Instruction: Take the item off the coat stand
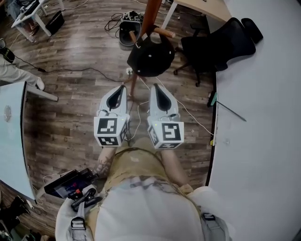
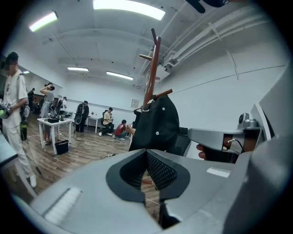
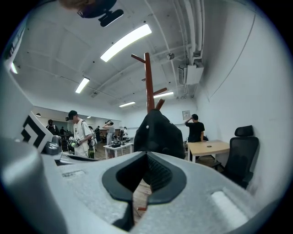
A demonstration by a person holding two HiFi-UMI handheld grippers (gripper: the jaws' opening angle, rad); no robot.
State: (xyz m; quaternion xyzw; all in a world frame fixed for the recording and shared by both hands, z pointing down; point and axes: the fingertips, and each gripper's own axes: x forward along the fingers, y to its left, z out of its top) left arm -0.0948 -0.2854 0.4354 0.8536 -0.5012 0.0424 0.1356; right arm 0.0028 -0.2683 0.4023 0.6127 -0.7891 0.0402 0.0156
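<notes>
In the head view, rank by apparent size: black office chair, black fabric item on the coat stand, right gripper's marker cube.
Largest: black office chair.
Then black fabric item on the wooden coat stand.
Smallest: right gripper's marker cube, though nearest the camera.

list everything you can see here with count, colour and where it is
coat stand: one, brown wood, ahead of both tongs
hanging item: one, black, on a coat stand peg
office chair: one, black, right of the stand
table: one, white, right edge
desk: one, pale wood, beyond the chair
bystanders: several, mixed clothing, across the room
left tongs: one, grey, shut and empty, short of the item
right tongs: one, grey, shut and empty, beside the left
</notes>
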